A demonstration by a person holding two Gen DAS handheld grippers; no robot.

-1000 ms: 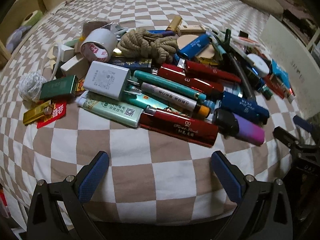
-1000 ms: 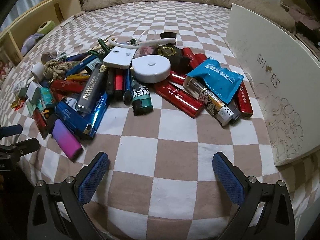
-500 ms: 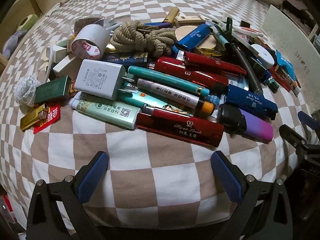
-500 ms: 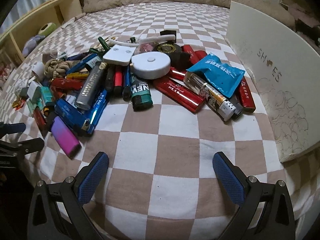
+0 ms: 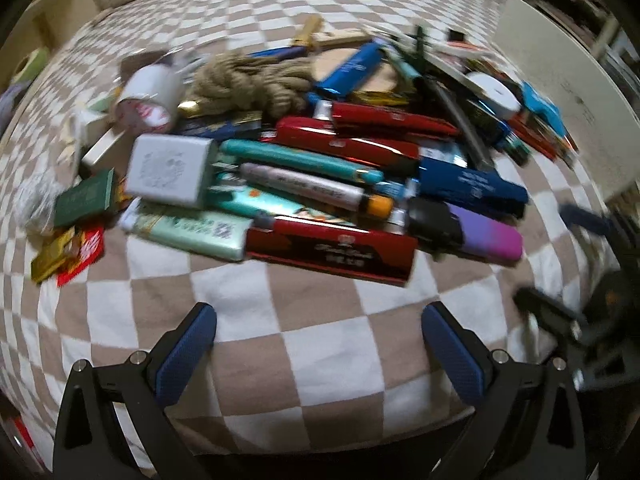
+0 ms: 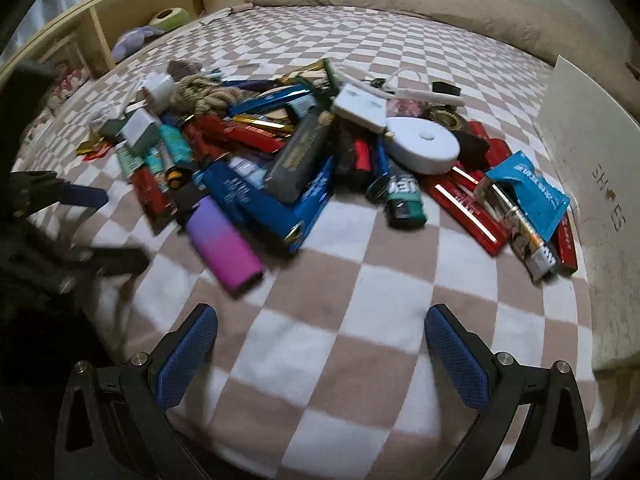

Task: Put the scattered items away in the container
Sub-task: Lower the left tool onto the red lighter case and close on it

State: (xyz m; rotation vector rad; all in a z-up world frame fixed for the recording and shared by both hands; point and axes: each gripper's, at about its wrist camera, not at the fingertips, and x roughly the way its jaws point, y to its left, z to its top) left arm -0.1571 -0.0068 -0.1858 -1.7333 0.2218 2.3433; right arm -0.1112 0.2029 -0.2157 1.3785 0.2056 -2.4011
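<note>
A heap of small items lies on a checkered bed cover point(image 5: 320, 344). Nearest my left gripper point(image 5: 318, 324) are a red box point(image 5: 332, 250), a mint tube point(image 5: 188, 228), a white charger point(image 5: 170, 170) and a purple-pink lighter point(image 5: 488, 234). That gripper is open and empty, just short of the heap. My right gripper point(image 6: 320, 324) is open too, with bare cover between its fingers. The purple-pink lighter point(image 6: 226, 246) and a blue box point(image 6: 264, 196) lie just ahead of it. A white shoe box point(image 6: 592, 200) stands at the right edge of the heap.
A rope coil point(image 5: 248, 84) and a tape roll point(image 5: 146, 96) sit at the heap's far left. A white round case point(image 6: 424, 144) and a blue packet point(image 6: 528, 192) lie near the shoe box. Wooden shelves point(image 6: 100, 20) run along the bed's far left. The left gripper's fingers point(image 6: 80, 196) show at the left.
Both grippers have moved in toward the heap, and both views are blurred by motion. The right view has swung left, bringing the purple-pink lighter nearer its centre. Nothing was picked up.
</note>
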